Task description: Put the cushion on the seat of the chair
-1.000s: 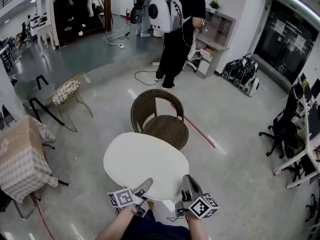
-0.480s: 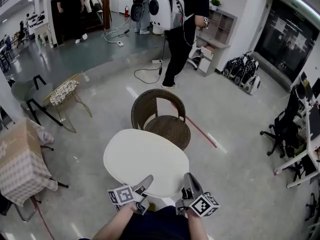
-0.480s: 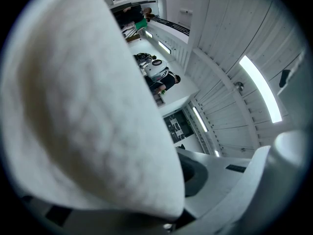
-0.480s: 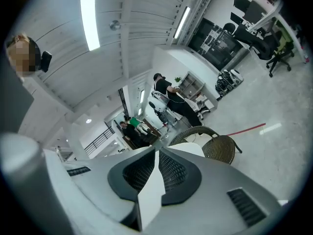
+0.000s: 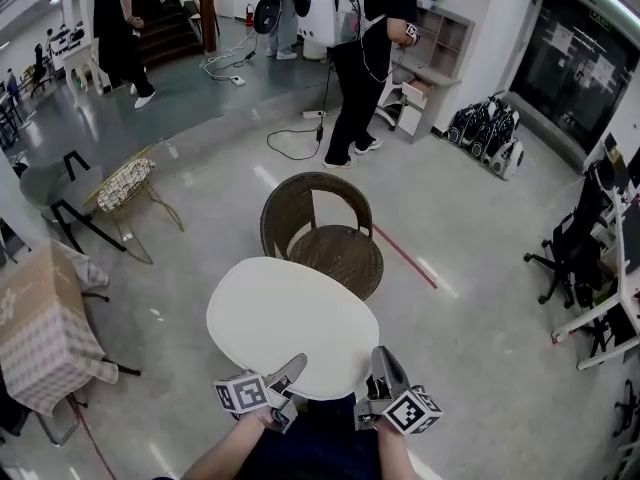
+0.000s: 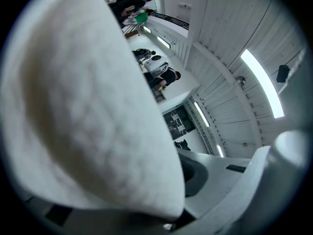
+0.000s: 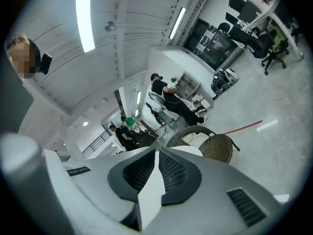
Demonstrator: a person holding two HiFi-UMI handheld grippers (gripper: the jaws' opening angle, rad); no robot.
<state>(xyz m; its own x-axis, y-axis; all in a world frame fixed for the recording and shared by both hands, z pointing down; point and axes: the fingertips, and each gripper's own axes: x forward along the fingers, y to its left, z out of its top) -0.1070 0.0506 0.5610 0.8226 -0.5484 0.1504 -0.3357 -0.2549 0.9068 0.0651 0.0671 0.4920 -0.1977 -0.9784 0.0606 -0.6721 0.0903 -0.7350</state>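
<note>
A round white cushion [image 5: 290, 313] is held level in front of me by its near edge. My left gripper [image 5: 288, 370] is shut on that edge at the left and my right gripper [image 5: 384, 365] at the right. Just beyond the cushion stands a brown wicker chair [image 5: 335, 248], its seat bare and partly hidden by the cushion's far rim. In the left gripper view the cushion [image 6: 88, 121] fills the left side against the grey jaw. In the right gripper view my right gripper [image 7: 152, 177] pinches the cushion's thin white edge [image 7: 148, 199], with the chair [image 7: 215, 146] ahead.
A table with a checked cloth [image 5: 40, 328] stands at the left, with a wire chair [image 5: 130, 183] behind it. A person with a white backpack [image 5: 355, 58] stands beyond the wicker chair. A red floor line [image 5: 405, 258] runs to its right. Office chairs [image 5: 570, 258] stand at the far right.
The cushion and both grippers have edged a little toward the wicker chair, with both grips unchanged. The people in the background have walked on.
</note>
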